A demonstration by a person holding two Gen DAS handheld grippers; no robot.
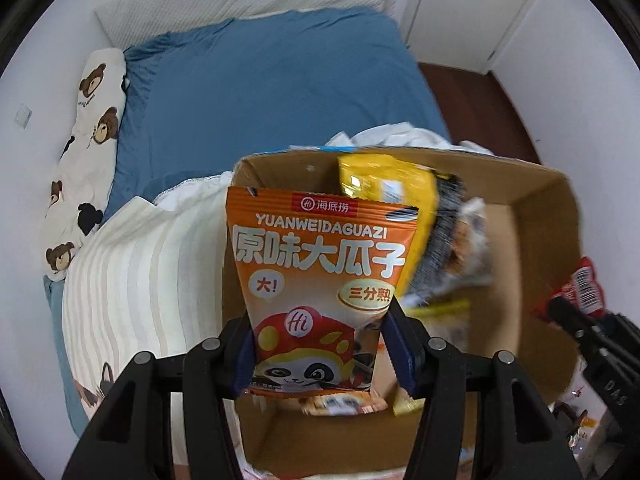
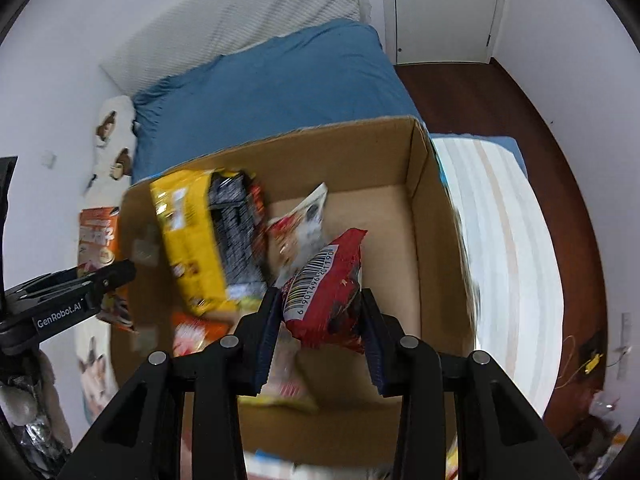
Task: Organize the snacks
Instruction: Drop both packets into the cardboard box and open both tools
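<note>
Left gripper [image 1: 320, 344] is clamping an orange sunflower-seed packet [image 1: 316, 276], right gripper [image 2: 320, 324] is clamping a red snack packet [image 2: 326, 292], both above the partly filled cardboard box [image 2: 416, 240], neither dropped in yet.

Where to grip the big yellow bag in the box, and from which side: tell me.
Take the yellow bag by its upper end, coming straight down from above. It stands propped against the cardboard box wall with that end free near the rim; its lower end is buried among other packets. Both grippers already hold packets, so free one first.
</note>
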